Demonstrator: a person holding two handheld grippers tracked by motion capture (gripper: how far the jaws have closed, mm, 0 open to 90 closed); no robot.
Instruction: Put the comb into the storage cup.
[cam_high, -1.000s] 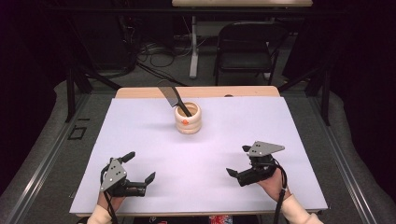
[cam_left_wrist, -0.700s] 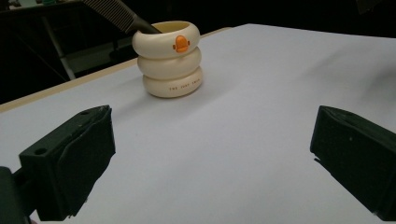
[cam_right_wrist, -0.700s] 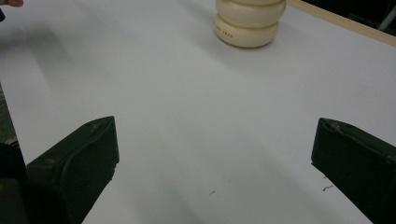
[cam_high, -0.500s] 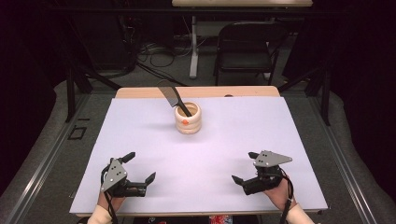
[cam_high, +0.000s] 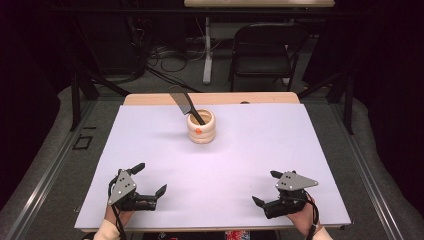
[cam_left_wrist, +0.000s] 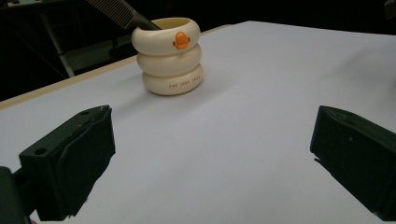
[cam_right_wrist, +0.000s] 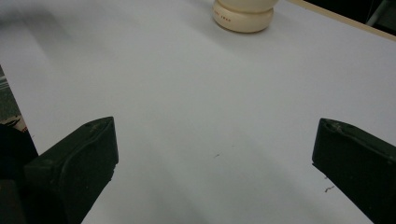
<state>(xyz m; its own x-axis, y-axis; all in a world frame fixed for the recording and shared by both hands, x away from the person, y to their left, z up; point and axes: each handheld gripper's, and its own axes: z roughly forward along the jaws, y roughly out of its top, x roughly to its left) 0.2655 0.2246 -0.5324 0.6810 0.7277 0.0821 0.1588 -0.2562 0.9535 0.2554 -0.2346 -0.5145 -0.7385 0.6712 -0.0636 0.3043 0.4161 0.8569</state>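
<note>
A wide white table (cam_high: 250, 165) takes up the middle of the high view, with a strip of bare wood along its far edge. At about twelve o'clock on it, near that far edge, stands a cream cup (cam_high: 201, 127) shaped like three stacked rings, with a small orange mark on its top ring. A black comb (cam_high: 184, 104) stands in the cup, handle down. Its toothed end leans out over the rim toward about eleven o'clock, so its long axis runs from the cup's mouth up and away to the far left.

The left gripper (cam_high: 150, 181) rests at roughly seven o'clock on the table, near the front edge. Its jaws stand wide apart and hold nothing. The right gripper (cam_high: 266, 188) rests at roughly five o'clock, also near the front edge, jaws equally wide and empty.

Both are well apart from the cup. From the left gripper the cup lies ahead toward one o'clock; from the right gripper it lies toward eleven o'clock. In the left gripper view the cup (cam_left_wrist: 168, 55) and comb (cam_left_wrist: 119, 11) sit up and left of centre between the jaws. By my judgement the left gripper is somewhat nearer, and the comb leans toward its side, so the left hand seems better placed to reach it.
</note>
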